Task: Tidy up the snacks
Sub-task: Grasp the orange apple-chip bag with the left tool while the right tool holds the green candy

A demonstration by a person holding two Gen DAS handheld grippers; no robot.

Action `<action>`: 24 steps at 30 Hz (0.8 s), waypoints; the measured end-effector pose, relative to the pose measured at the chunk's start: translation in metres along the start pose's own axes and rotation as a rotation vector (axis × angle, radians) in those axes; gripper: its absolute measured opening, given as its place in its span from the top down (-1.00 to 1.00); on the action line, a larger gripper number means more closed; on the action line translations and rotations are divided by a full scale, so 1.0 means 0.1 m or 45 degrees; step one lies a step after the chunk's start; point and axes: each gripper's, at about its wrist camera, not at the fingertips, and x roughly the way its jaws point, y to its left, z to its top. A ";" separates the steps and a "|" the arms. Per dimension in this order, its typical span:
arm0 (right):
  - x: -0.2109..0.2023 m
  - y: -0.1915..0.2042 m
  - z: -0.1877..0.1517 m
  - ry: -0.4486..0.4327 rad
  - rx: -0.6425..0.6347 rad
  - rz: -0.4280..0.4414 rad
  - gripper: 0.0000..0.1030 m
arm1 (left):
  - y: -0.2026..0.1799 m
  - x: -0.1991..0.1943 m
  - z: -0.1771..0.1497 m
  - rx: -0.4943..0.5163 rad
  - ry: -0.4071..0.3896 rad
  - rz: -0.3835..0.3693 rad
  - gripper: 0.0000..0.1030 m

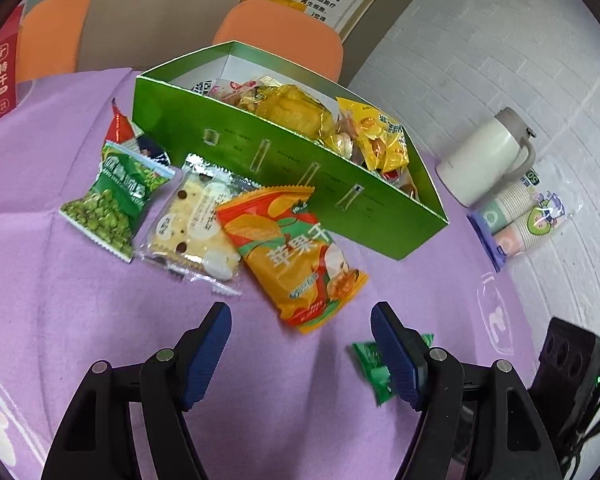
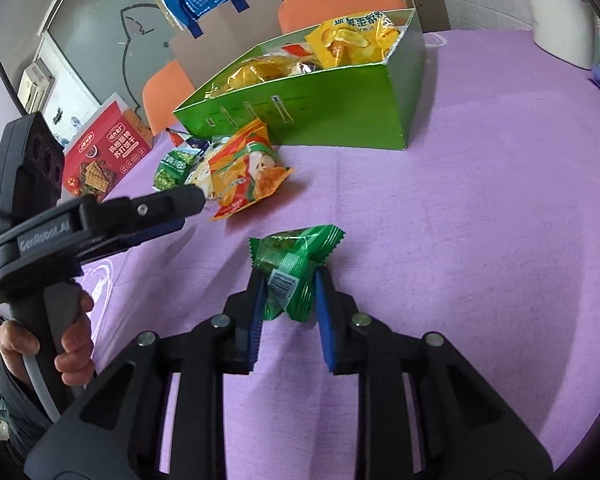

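A green box (image 1: 284,172) holding several yellow snack packets stands on the purple cloth. In front of it lie a red packet (image 1: 121,128), a green pea packet (image 1: 110,204), a clear cracker packet (image 1: 194,224) and an orange packet (image 1: 296,256). My left gripper (image 1: 302,354) is open just short of the orange packet, nothing between its fingers. My right gripper (image 2: 290,300) is shut on a small green packet (image 2: 294,258), whose far end sticks out past the fingertips. That small green packet (image 1: 370,364) is partly hidden behind my left gripper's right finger. The left gripper (image 2: 186,200) also shows in the right wrist view.
A white jug (image 1: 484,160) and a sleeve of paper cups (image 1: 520,220) lie right of the box. A red cracker box (image 2: 104,156) stands at the table's far left. Orange chairs (image 1: 284,32) are behind the table. A hand (image 2: 74,340) holds the left gripper's handle.
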 end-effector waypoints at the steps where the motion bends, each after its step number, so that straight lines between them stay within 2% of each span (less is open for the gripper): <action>1: -0.01 -0.01 0.00 0.000 0.001 0.000 0.49 | -0.03 0.05 0.04 -0.016 0.001 0.007 -0.44; 6: -0.04 -0.03 -0.01 0.004 -0.009 0.000 0.47 | -0.07 0.33 0.21 -0.079 0.021 0.085 -0.44; 8: -0.04 -0.03 -0.02 0.004 -0.012 -0.003 0.46 | -0.09 0.36 0.21 -0.060 0.004 0.121 -0.41; 9: -0.04 -0.03 -0.02 0.004 -0.010 -0.002 0.46 | -0.14 0.37 0.19 -0.023 0.002 0.159 -0.26; 10: -0.04 -0.03 -0.02 0.003 -0.006 -0.001 0.45 | -0.17 0.38 0.17 0.010 0.007 0.184 -0.21; 12: -0.03 -0.05 -0.02 0.001 0.003 0.004 0.45 | -0.22 0.37 0.11 0.041 0.023 0.171 0.03; 15: -0.05 -0.05 -0.02 -0.004 0.012 0.002 0.45 | -0.32 0.31 0.01 0.106 0.015 0.227 0.11; 24: -0.08 -0.05 -0.03 -0.006 0.028 -0.022 0.45 | -0.47 0.12 -0.26 0.199 0.022 0.257 0.14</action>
